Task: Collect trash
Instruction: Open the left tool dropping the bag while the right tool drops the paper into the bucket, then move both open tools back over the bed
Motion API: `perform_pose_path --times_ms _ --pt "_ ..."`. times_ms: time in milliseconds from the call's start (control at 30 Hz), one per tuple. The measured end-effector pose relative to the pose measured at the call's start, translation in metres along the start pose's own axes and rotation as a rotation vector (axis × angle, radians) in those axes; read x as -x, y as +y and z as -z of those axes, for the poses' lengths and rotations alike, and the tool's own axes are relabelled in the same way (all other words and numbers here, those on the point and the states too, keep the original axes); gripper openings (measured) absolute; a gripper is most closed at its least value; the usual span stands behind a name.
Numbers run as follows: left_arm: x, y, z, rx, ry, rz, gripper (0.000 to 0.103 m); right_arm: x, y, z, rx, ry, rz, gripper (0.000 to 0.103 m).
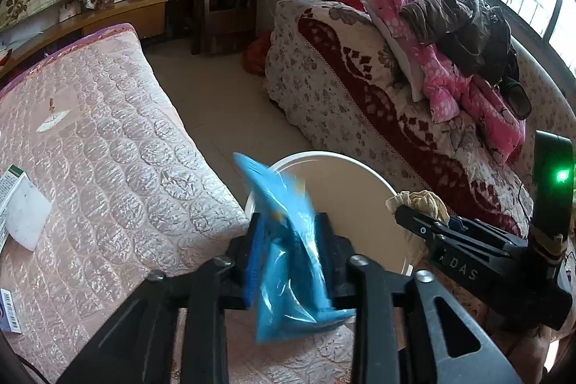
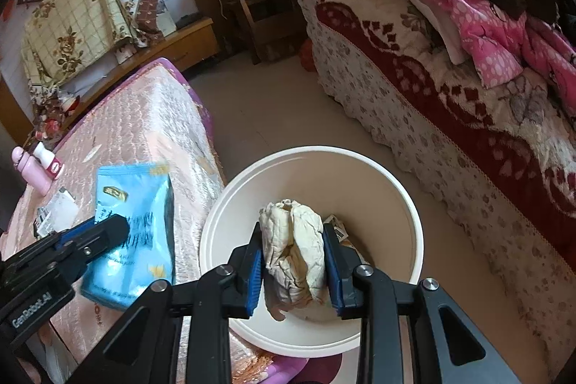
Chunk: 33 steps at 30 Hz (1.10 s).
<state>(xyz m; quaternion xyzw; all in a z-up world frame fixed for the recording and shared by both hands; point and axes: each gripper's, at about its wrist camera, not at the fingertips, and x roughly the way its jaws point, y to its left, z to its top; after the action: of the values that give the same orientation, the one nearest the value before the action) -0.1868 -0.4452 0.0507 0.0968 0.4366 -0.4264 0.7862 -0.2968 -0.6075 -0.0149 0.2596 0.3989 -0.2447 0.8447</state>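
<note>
My left gripper (image 1: 288,254) and right gripper (image 2: 294,270) are black, with blue ridged pads (image 2: 254,279), silver pivot screws and white lettering.

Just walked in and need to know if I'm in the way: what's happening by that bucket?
A person is clearing trash with two handheld grippers. The right gripper holds a crumpled cream paper wad over the round white bucket on the floor. The left gripper has a blue plastic snack bag between its fingers, at the bucket's rim beside the pink quilted mattress. Neither piece is in yet.

Open floor (image 2: 273,110) between mattress (image 2: 151,117) and sofa (image 2: 414,103); bin (image 2: 216,240) mouth unobstructed.
</note>
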Motion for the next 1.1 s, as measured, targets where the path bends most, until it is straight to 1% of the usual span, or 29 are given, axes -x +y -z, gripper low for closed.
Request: perform_pose_path --times_ms 33,67,100,133,167,200,500,700,867,1000,1100 --pt "0.001 0.0 0.0 0.0 -0.002 0.0 0.052 -0.001 -0.001 0.0 -0.009 0.004 0.0 0.034" --pt "0.002 0.001 0.001 0.004 -0.005 0.005 0.058 -0.002 -0.002 0.0 -0.018 0.005 -0.003 0.037" --pt "0.003 0.002 0.001 0.009 -0.008 0.01 0.058 -0.002 -0.003 0.0 -0.023 0.008 -0.004 0.039" --pt "0.004 0.002 0.001 0.011 -0.008 0.01 0.058 -0.003 -0.003 0.0 -0.028 0.01 -0.006 0.049" --pt "0.006 0.003 0.001 0.011 -0.009 0.01 0.058 -0.003 -0.004 0.001 -0.032 0.005 -0.014 0.068" --pt "0.008 0.004 0.002 0.012 -0.012 0.009 0.058 -0.002 -0.004 0.001 -0.035 -0.005 -0.026 0.071" --pt "0.026 0.017 0.008 0.023 -0.028 -0.017 0.058 0.001 0.01 0.003 0.001 0.003 -0.03 0.071" --pt "0.037 0.037 0.015 0.056 -0.035 -0.045 0.058 0.005 0.028 0.005 0.041 0.002 -0.037 0.071" --pt "0.045 0.066 0.023 0.099 -0.034 -0.078 0.058 0.008 0.046 0.008 0.063 0.005 -0.067 0.071" --pt "0.052 0.1 0.031 0.137 -0.04 -0.125 0.058 0.013 0.066 0.011 0.099 0.001 -0.098 0.071" --pt "0.057 0.136 0.036 0.194 -0.04 -0.168 0.058 0.014 0.082 0.013 0.13 0.006 -0.116 0.071"
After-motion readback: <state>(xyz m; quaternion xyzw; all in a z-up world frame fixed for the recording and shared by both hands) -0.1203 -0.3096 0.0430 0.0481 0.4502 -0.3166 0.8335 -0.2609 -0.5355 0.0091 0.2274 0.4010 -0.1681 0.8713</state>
